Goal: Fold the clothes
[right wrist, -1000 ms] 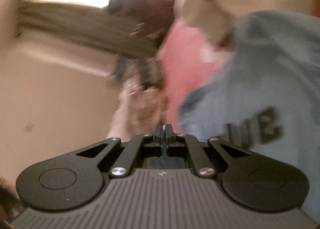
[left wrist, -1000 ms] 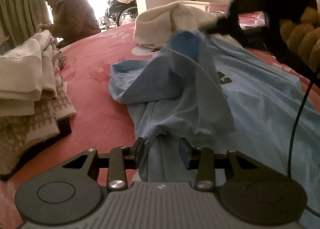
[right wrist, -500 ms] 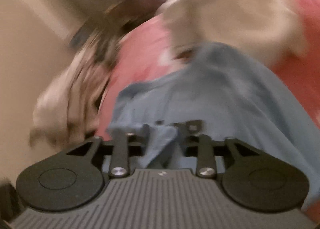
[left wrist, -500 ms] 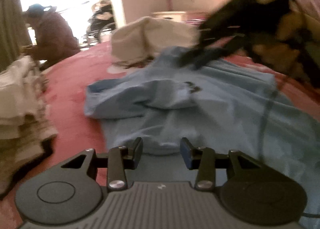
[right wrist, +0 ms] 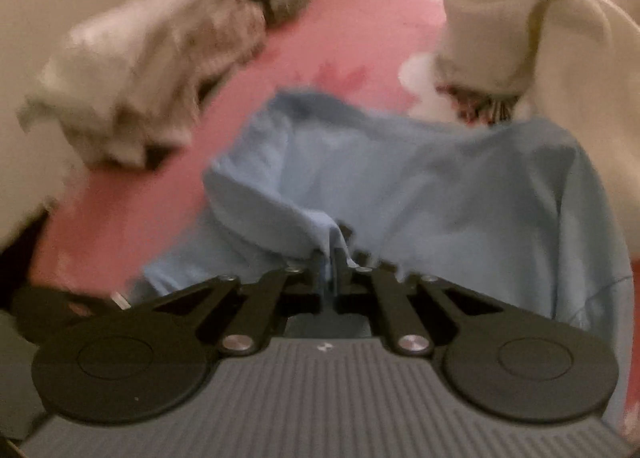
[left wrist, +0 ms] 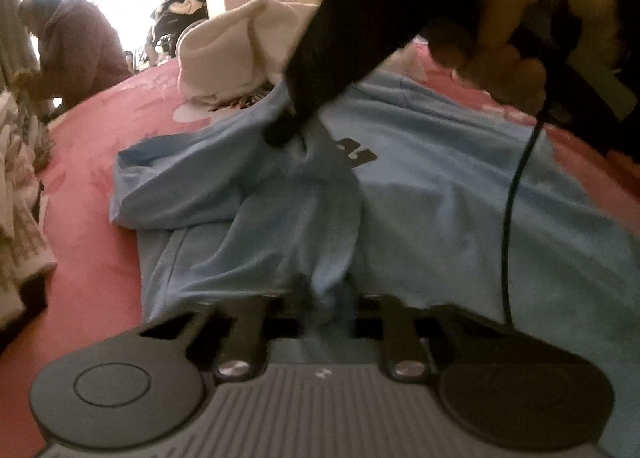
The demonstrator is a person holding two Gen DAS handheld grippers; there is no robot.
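Left claw (left wrist: 320, 298) is closing on a bunched fold of the blue shirt (left wrist: 440, 194), apparently pinched; right claw (right wrist: 329, 278), at twelve o'clock, is clamped tight on its edge.

Home bedroom. Bed (left wrist: 100, 146) under pink floral cover fills both views. Laundry on bed: light blue shirt (left wrist: 440, 194) spread mid-bed, cream garment (left wrist: 240, 46) heaped beyond it, stack of folded knitwear (right wrist: 132, 70) at bed's left edge. Curtain (left wrist: 10, 54) hangs beyond bed at left. Person in brown jacket (left wrist: 76, 42) bent over past bed's far left edge. Bright doorway behind, wheelchair (left wrist: 176, 22) piled with clothes there.
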